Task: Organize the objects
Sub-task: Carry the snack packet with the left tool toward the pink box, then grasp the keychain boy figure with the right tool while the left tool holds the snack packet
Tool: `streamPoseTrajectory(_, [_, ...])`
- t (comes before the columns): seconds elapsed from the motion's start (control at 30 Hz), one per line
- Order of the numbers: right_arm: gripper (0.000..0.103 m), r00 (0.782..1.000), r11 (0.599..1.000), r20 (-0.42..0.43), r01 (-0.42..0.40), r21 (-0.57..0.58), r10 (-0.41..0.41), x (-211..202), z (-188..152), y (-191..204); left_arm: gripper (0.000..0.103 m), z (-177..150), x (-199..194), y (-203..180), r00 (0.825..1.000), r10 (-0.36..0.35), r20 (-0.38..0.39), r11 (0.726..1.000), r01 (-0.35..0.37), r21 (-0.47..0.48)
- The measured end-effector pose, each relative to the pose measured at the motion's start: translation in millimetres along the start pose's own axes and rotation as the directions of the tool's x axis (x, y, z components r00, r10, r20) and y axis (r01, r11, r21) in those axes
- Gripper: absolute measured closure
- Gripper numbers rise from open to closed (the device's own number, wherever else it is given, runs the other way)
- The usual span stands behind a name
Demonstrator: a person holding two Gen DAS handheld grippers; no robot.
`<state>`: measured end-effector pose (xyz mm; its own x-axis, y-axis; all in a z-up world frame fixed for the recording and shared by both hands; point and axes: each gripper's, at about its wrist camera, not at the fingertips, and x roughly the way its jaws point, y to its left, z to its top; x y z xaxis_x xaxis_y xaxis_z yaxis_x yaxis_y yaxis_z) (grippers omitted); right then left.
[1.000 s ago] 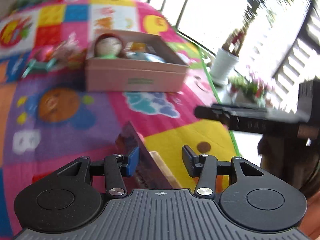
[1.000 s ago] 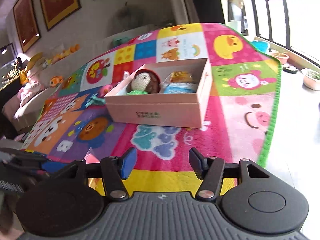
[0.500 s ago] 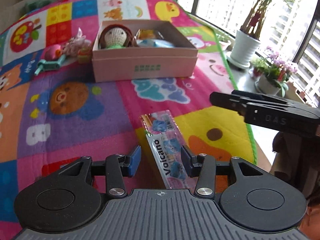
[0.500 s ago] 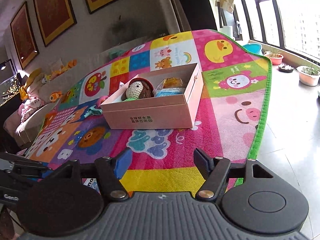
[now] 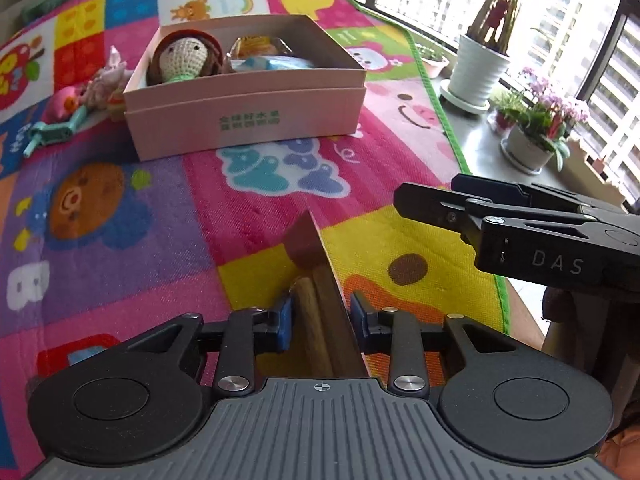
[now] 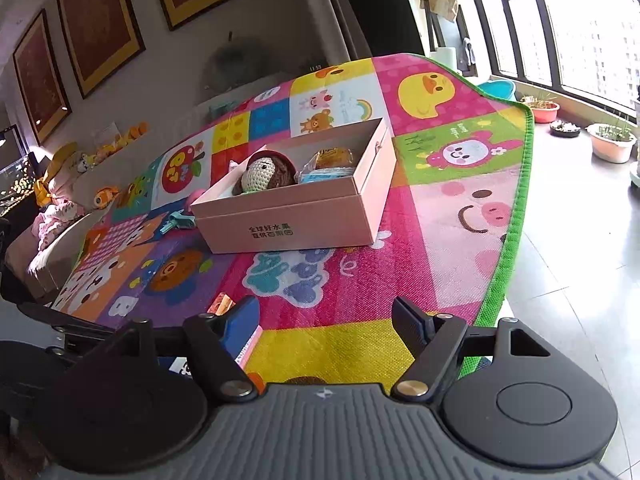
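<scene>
Two tools: left tool (image 5: 320, 318) grips snack packet (image 5: 320, 280); right tool (image 6: 328, 320) gapes.

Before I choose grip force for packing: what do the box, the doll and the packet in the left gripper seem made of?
Box: stiff matte pink cardboard, judging by its crisp edges and printed text.
Doll: crocheted yarn, with visible stitches.
Packet in the left gripper: probably thin plastic film; it looks flat and edge-on, with stick shapes showing inside.

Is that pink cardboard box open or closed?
Open. The pink cardboard box has no lid on top, so a crocheted brown-haired doll and wrapped snack packets show inside it from both views.
</scene>
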<state>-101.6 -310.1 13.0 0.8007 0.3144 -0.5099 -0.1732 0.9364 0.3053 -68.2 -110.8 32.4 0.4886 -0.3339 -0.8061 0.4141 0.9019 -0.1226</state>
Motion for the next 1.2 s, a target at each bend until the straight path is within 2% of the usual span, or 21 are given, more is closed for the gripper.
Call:
streamPoseTrajectory(0.17, [0.029, 1.000, 1.000, -0.028, 0.012, -0.021, -0.013, 6, 3, 8, 0.074, -3, -4, 15, 0.999, -0.036, 0.031, 0.999, 0.036, -0.020])
streamPoseTrajectory(0.27, [0.029, 0.999, 0.998, -0.042, 0.015, -0.067, -0.018, 10, 9, 22, 0.077, -4, -7, 36, 0.997, -0.029, 0.075, 0.998, 0.033, -0.051])
streamPoseTrajectory(0.43, [0.029, 0.998, 0.985, -0.068, -0.005, -0.172, -0.007, 21, 30, 56, 0.077, -8, -16, 108, 0.986, 0.052, 0.161, 0.981, -0.020, -0.194])
streamPoseTrajectory(0.6, [0.029, 0.995, 0.966, -0.092, -0.067, -0.249, 0.046, 50, 80, 103, 0.077, -5, -20, 183, 0.957, 0.154, 0.248, 0.946, -0.070, -0.316])
streamPoseTrajectory(0.73, [0.028, 0.981, 0.971, -0.175, -0.124, -0.203, 0.089, 103, 137, 137, 0.077, 2, -17, 227, 0.942, 0.167, 0.291, 0.928, -0.050, -0.368])
streamPoseTrajectory(0.8, [0.028, 0.972, 0.980, -0.224, -0.114, -0.162, 0.076, 141, 164, 152, 0.077, 2, -15, 241, 0.934, 0.167, 0.316, 0.920, -0.032, -0.391])
streamPoseTrajectory(0.9, [0.028, 0.956, 0.992, -0.292, -0.071, -0.103, 0.038, 200, 190, 170, 0.077, -6, -10, 252, 0.923, 0.129, 0.362, 0.914, 0.031, -0.404])
streamPoseTrajectory(1.07, [0.028, 0.929, 0.995, -0.363, 0.049, -0.082, -0.076, 293, 198, 195, 0.077, -14, -10, 259, 0.913, 0.086, 0.399, 0.899, 0.101, -0.425])
streamPoseTrajectory(1.2, [0.028, 0.916, 0.972, -0.342, 0.162, -0.169, -0.212, 352, 193, 218, 0.077, -15, -10, 259, 0.912, 0.069, 0.404, 0.901, 0.117, -0.418])
